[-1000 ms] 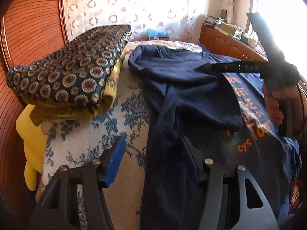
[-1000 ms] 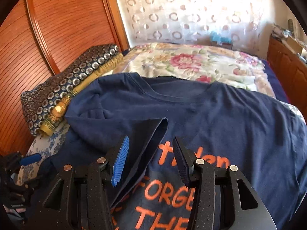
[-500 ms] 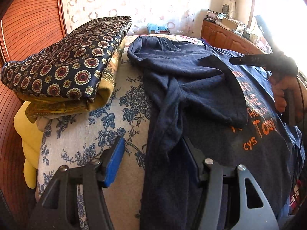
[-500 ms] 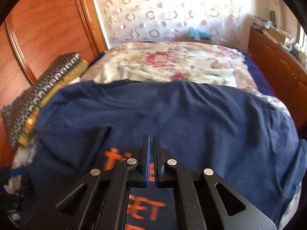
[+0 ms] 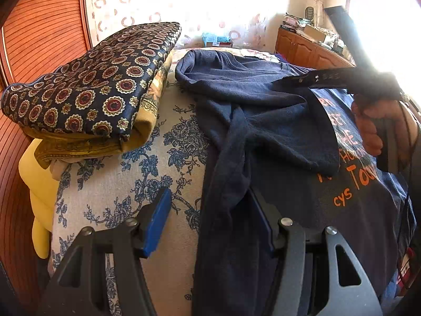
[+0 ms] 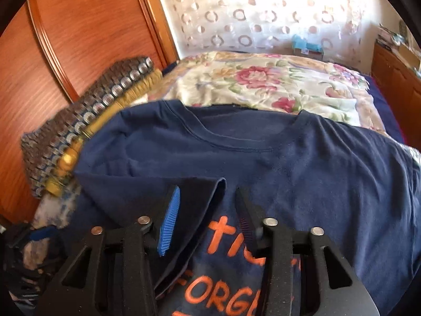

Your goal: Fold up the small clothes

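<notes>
Right wrist view: right claw (image 6: pixel 208 210), jaws opening, straddles the folded sleeve (image 6: pixel 194 200) edge of the T-shirt (image 6: pixel 315 163).

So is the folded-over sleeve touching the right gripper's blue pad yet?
Cannot tell. In the right wrist view the sleeve runs between the opening right gripper, close beside the blue pad, but neither contact nor gap shows plainly.
</notes>
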A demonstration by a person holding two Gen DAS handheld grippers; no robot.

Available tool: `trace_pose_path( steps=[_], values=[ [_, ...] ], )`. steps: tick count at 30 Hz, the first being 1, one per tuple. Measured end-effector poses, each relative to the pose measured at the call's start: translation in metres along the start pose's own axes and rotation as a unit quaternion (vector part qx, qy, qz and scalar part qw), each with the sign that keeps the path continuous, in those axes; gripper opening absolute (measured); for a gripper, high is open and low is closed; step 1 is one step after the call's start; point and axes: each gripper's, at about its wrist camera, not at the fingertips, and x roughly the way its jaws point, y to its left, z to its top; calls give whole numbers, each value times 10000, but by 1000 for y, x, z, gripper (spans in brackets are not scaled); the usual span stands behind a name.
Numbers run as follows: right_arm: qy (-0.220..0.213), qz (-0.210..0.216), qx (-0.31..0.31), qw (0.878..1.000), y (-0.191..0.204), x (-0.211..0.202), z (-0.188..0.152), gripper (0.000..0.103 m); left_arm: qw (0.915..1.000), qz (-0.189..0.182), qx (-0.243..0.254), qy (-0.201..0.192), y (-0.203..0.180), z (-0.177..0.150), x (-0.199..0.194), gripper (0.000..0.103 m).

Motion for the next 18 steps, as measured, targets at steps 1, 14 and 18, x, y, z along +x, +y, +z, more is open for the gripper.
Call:
trace_pose_path(
  steps=[1, 14, 18],
  values=[
    [83, 38, -28, 10000, -1, 5, 1, 11, 10000, -2, -1, 0, 0, 0, 0, 59],
    [240, -466, -221, 9984, -47, -24, -14, 4, 10000, 7, -4, -26, 1, -3, -2, 59],
    [88, -503, -324, 9982, -50, -34, -15, 5, 10000, 16, 4, -27, 2, -3, -2, 59]
  ],
)
